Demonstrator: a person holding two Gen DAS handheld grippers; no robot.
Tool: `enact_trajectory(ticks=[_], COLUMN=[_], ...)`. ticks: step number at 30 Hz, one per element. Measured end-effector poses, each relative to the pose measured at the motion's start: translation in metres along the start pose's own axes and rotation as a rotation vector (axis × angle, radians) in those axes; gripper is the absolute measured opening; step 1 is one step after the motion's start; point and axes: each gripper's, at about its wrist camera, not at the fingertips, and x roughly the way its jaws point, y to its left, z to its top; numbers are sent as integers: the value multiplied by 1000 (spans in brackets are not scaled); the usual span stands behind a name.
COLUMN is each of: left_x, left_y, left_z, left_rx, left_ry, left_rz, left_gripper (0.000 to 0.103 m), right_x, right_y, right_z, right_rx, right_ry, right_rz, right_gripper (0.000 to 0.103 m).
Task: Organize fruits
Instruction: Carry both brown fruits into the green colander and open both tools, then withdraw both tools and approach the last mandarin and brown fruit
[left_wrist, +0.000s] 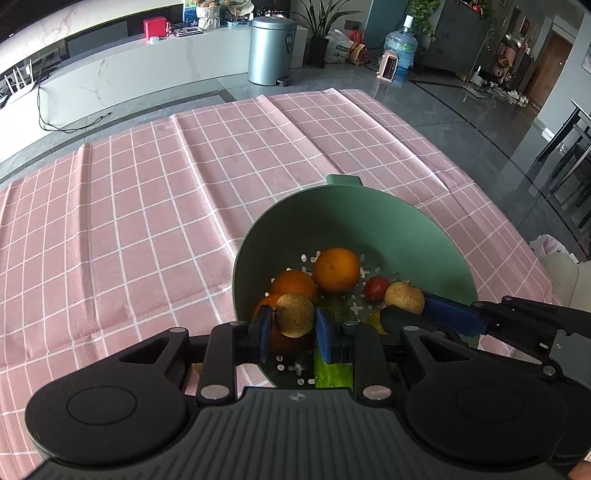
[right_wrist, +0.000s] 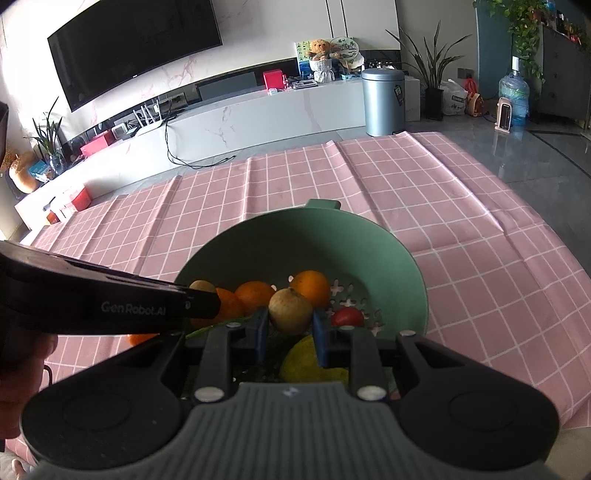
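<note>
A green colander bowl stands on the pink checked tablecloth. In it lie oranges, a small red fruit, a green cucumber and a yellow lemon. My left gripper is shut on a small tan round fruit over the bowl's near rim. My right gripper is shut on a second tan round fruit over the bowl; it also shows in the left wrist view. The bowl also shows in the right wrist view.
One orange lies on the cloth left of the bowl, partly hidden under the left gripper's body. The table edge runs close on the right. Beyond the table are a grey bin, a low white cabinet and a water bottle.
</note>
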Motion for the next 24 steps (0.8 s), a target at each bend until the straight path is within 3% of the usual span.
enact_trajectory(ticks=[6, 18, 24], left_x=[7, 13, 4], left_y=[-2, -3, -1], left_z=[7, 12, 12], left_rx=[23, 14, -3], left_ry=[-8, -13, -36], left_rz=[-11, -33, -61], left_gripper=[28, 29, 44], right_x=[18, 20, 13], right_y=[0, -4, -2], right_z=[-1, 1, 2], right_rx=[-1, 15, 11], right_ry=[44, 42, 27], right_rz=[-10, -13, -25], right_gripper=[21, 22, 23])
